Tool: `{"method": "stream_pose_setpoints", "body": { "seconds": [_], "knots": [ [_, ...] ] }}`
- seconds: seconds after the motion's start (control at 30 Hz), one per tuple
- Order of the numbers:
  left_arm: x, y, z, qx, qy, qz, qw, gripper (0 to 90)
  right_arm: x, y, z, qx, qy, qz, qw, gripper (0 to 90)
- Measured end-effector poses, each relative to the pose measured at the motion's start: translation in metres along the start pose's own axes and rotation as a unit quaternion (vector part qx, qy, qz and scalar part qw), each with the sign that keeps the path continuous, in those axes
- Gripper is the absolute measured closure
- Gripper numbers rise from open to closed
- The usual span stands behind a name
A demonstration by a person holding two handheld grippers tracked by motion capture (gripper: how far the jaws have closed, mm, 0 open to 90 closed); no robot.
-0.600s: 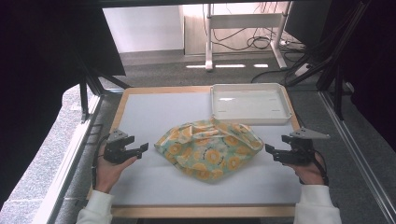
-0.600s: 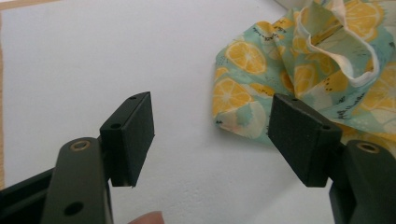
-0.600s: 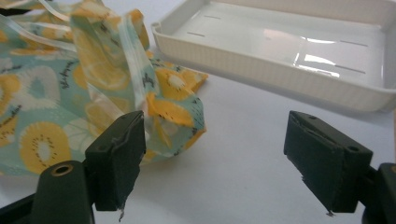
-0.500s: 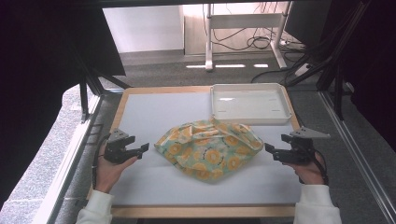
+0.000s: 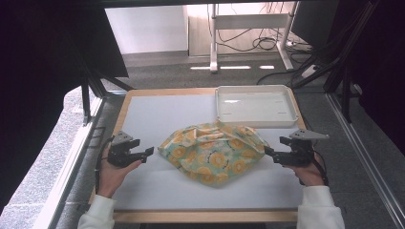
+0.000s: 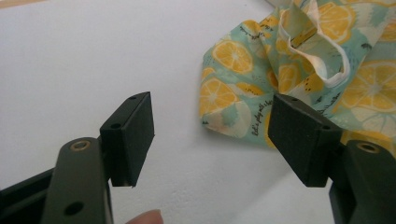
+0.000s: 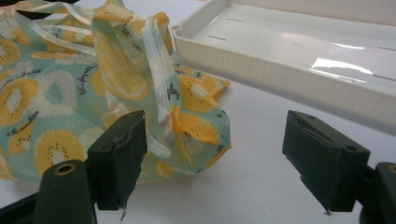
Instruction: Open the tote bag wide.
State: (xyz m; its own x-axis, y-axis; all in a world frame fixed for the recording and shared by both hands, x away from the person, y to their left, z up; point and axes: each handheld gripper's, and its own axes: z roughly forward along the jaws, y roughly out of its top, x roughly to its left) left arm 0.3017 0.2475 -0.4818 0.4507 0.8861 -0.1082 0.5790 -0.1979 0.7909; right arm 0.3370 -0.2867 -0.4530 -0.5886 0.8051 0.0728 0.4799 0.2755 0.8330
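A crumpled cloth [image 5: 214, 153] printed with lemon and kiwi slices on pale green lies in the middle of the white table top [image 5: 157, 119]. My left gripper [image 5: 146, 153] rests just left of the cloth, open, with its jaws pointing at the cloth's left corner [image 6: 219, 121]. My right gripper [image 5: 268, 152] sits at the cloth's right edge, open as well, with a folded corner of the cloth [image 7: 196, 126] lying just ahead of its wide-apart jaws. Neither gripper's pads touch the fabric.
A shallow white plastic tray [image 5: 254, 119] stands empty at the back right of the table, just behind the cloth, and its rim [image 7: 280, 74] lies close in front of my right gripper. A wooden border [image 5: 191, 217] frames the table.
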Motion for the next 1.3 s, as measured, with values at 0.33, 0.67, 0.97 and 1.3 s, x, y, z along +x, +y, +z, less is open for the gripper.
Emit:
{"method": "stream_pose_setpoints", "body": {
  "seconds": [0.33, 0.67, 0.97, 1.3],
  "knots": [
    [-0.001, 0.004, -0.007, 0.002, -0.004, -0.005, 1.0, 31.0, -0.002, 0.0, 0.001, 0.001, -0.002, -0.001, 1.0, 22.2],
    [-0.003, 0.012, -0.01, -0.008, -0.021, 0.004, 0.9997, 31.9, -0.005, -0.001, -0.006, -0.001, -0.016, 0.006, 0.9999, 22.2],
    [-0.008, 0.02, -0.015, -0.014, -0.032, 0.012, 0.9993, 33.1, -0.009, -0.001, -0.009, -0.005, -0.024, 0.006, 0.9997, 22.2],
    [-0.01, 0.026, -0.017, -0.008, -0.033, 0.014, 0.9993, 34.1, -0.009, 0.0, -0.009, -0.001, -0.03, 0.002, 0.9996, 22.2]
  ]
}}
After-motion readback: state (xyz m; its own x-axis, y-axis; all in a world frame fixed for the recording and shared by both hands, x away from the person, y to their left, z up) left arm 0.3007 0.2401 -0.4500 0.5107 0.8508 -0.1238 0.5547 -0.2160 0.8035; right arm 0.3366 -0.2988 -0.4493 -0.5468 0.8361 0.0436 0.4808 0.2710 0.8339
